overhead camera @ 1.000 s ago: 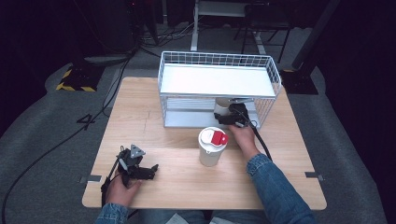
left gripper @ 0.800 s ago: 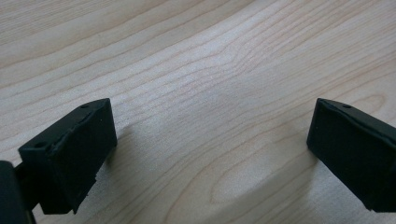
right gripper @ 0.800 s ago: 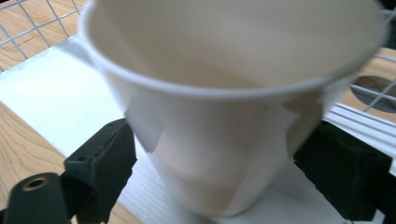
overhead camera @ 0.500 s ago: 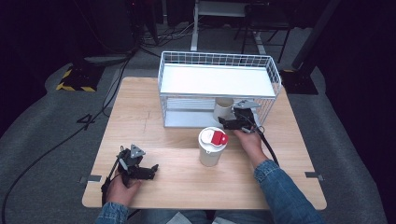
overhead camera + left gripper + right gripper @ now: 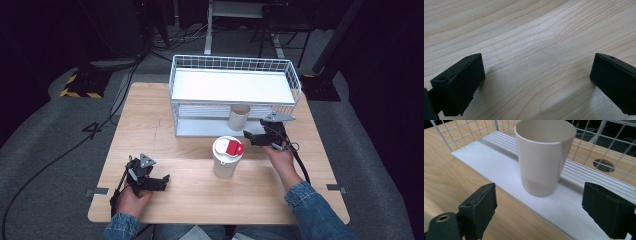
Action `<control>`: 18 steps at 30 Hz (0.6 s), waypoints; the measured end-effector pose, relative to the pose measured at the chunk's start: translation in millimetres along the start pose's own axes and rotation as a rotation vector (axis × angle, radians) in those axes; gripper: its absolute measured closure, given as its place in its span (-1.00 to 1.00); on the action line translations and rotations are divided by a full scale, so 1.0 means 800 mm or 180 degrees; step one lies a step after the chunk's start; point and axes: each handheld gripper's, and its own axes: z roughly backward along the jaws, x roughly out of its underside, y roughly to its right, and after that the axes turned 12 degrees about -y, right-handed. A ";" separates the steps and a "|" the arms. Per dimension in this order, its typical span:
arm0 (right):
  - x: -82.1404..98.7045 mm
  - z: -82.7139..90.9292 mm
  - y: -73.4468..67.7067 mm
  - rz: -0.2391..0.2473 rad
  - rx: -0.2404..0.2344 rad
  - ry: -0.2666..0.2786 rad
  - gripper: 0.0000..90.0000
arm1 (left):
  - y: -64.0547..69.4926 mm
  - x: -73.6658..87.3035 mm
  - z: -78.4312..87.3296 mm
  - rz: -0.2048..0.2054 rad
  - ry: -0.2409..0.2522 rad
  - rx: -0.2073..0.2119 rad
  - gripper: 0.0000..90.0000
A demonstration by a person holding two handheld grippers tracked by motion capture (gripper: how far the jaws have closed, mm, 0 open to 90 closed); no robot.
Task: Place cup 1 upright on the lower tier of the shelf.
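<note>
At the left, the left gripper [image 5: 162, 180] rests on the table [image 5: 150, 115] near the front edge, just where it was a second ago; its jaws are spread, with bare wood between them in the left gripper view.

In the middle stands a lidded tub [image 5: 227, 157] with a red tab on its white top, unmoved. Behind it is the wire rack [image 5: 235, 85], and on the rack's lower shelf, under the upper tray, stands the cup [image 5: 239, 117], upright and alone.

At the right, the right gripper [image 5: 248, 136] has changed most. A second ago it was at the cup inside the rack; now it has drawn back out, toward the person, and sits just in front of the rack's open side. Its jaws have just been closing a little, yet they stand apart with nothing between them. In the right gripper view the cup [image 5: 544, 157] stands clear ahead of them on the white shelf.

I judge the cup has been set on the shelf and let go, so that step looks done.
</note>
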 end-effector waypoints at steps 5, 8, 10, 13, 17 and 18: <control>0.012 0.027 0.001 0.0053 0.0018 -0.0032 -0.71 | 0.000 0.000 0.000 -0.0008 -0.0009 0.0004 -1.00; 0.019 0.043 0.002 0.0034 0.0010 0.0007 -0.72 | 0.000 0.000 0.000 -0.0009 -0.0009 0.0003 -1.00; 0.024 0.051 0.003 0.0038 -0.0003 0.0014 -0.73 | 0.000 0.000 0.000 -0.0009 -0.0010 0.0004 -1.00; 0.029 0.063 0.002 0.0084 -0.0007 -0.0077 -0.73 | 0.000 0.000 0.000 -0.0005 -0.0003 -0.0001 -1.00; 0.036 0.080 -0.001 0.0143 -0.0026 -0.0217 -0.84 | 0.000 0.000 0.000 -0.0007 -0.0003 -0.0001 -1.00; 0.038 0.084 -0.002 0.0166 -0.0012 -0.0233 -0.86 | 0.000 0.000 0.000 -0.0006 -0.0002 0.0000 -1.00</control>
